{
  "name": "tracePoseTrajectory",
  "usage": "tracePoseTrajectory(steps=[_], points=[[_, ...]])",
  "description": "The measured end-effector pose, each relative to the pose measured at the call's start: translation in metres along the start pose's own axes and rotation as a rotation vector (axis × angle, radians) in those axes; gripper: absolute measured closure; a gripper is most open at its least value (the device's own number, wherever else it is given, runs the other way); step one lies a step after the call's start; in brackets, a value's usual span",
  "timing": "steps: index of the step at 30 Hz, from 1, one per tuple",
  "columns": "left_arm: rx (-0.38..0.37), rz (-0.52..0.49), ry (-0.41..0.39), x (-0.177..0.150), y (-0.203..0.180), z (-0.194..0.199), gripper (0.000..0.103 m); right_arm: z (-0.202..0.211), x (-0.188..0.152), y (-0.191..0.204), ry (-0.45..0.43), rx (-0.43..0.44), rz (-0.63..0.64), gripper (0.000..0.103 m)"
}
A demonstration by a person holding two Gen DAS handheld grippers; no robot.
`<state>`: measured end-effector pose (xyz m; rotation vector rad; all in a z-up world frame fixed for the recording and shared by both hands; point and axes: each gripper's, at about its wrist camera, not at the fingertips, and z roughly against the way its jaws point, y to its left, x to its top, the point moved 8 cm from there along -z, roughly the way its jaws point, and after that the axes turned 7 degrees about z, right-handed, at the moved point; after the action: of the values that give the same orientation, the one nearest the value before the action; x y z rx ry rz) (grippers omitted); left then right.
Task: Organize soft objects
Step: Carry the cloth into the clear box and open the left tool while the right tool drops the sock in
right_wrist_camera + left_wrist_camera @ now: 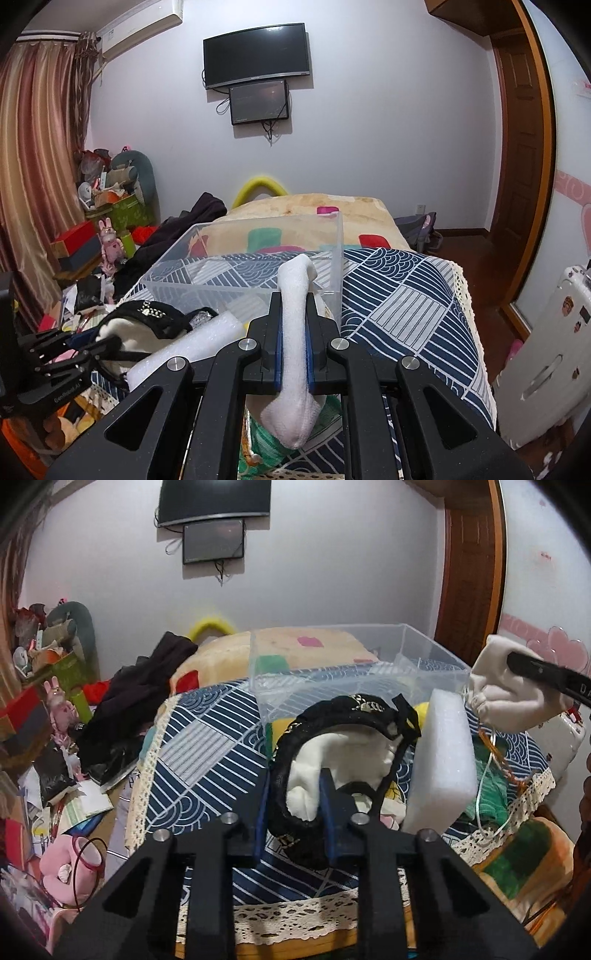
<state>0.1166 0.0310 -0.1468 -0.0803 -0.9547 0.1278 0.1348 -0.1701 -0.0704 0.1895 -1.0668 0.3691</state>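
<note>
My left gripper (295, 797) is shut on a black padded headband with gold chain trim (332, 709) that wraps a white soft cloth (332, 760); it is held above the bed near the clear plastic box (332, 642). The same headband shows at the left of the right wrist view (147, 314). My right gripper (293, 328) is shut on a white sock (293, 332), held just in front of the clear box (258, 258). In the left wrist view the sock (506, 686) hangs at the right, beside the box.
A white foam block (439, 753) stands upright right of the headband. A green knit item (491, 790) and cords lie on the blue patterned bedcover (207, 746). Dark clothes (136, 698) and clutter lie left. A white suitcase (546, 354) stands right.
</note>
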Motion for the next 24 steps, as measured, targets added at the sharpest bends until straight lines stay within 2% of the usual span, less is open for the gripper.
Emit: tracePoseTrajectory(steps=[9,13,20,24], points=[[-0.004,-0.014,-0.096,0.023,-0.001,0.023,0.084,0.002,0.002,0.001,-0.006,0.010,-0.005,0.095],[-0.024,0.001,-0.113,0.038,-0.002,0.021,0.084,0.004,0.005,0.001,-0.013,0.011,-0.006,0.095],[-0.075,0.006,-0.199,0.084,-0.007,0.028,0.084,0.011,0.033,-0.001,-0.070,0.016,0.004,0.095],[-0.091,0.000,-0.213,0.103,-0.012,0.021,0.084,0.006,0.052,0.002,-0.106,0.004,0.023,0.095]])
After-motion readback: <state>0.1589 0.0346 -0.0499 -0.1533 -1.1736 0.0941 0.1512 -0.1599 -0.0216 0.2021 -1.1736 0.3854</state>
